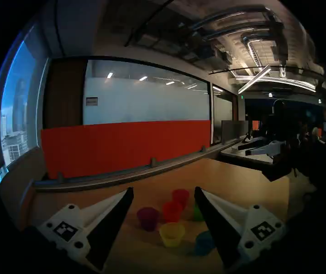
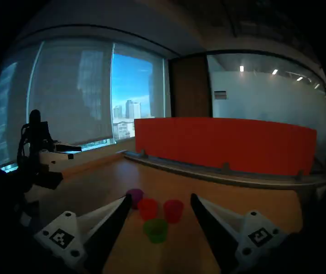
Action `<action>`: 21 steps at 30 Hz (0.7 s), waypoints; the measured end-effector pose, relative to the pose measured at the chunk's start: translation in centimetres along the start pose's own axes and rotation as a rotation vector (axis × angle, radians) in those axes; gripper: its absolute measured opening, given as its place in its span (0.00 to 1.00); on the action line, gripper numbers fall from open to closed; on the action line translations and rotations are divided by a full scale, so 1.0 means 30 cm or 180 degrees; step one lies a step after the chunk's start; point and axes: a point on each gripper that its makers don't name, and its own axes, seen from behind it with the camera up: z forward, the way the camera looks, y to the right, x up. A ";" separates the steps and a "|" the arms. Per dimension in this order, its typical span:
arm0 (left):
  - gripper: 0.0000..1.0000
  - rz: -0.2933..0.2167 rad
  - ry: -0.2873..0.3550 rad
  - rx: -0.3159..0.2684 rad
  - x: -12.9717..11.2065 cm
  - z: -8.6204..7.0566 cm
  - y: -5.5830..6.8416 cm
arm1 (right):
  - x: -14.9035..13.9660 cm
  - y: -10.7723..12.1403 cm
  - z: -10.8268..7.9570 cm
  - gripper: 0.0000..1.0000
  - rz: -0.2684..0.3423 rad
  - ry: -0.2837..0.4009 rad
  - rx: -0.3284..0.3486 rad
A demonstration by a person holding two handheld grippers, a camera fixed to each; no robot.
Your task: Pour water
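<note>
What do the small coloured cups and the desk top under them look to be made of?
Coloured cups: probably thin plastic with a smooth finish. The colours are saturated, and the yellow cup looks slightly translucent, with a thin flared rim.
Desk top: a wood-look surface, possibly laminate. It is an even pale tan, smooth with a soft sheen; the dim light leaves the material open.

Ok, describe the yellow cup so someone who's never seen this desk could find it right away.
Find the long orange partition along the back of the wooden desk. In front of it stands a cluster of small plastic cups, and the yellow cup is on its near side in the left gripper view, beside the blue cup. It is the only yellow one there.
</note>
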 end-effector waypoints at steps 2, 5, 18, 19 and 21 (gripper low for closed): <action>0.99 0.0017 -0.0016 -0.0036 -0.008 -0.004 0.011 | -0.016 -0.005 0.002 1.00 -0.0018 -0.0055 0.0020; 0.99 0.0042 -0.0036 -0.0128 -0.018 -0.010 0.036 | -0.040 -0.008 0.006 1.00 -0.0050 -0.0138 0.0035; 0.99 0.0162 -0.0121 -0.0505 -0.060 -0.008 0.127 | -0.116 -0.002 0.015 1.00 -0.0161 -0.0370 0.0046; 0.99 0.0160 -0.0135 -0.0511 -0.069 -0.005 0.128 | -0.121 -0.002 0.018 1.00 -0.0168 -0.0380 0.0051; 0.99 0.0157 -0.0161 -0.0523 -0.084 0.001 0.129 | -0.130 -0.002 0.022 1.00 -0.0180 -0.0397 0.0059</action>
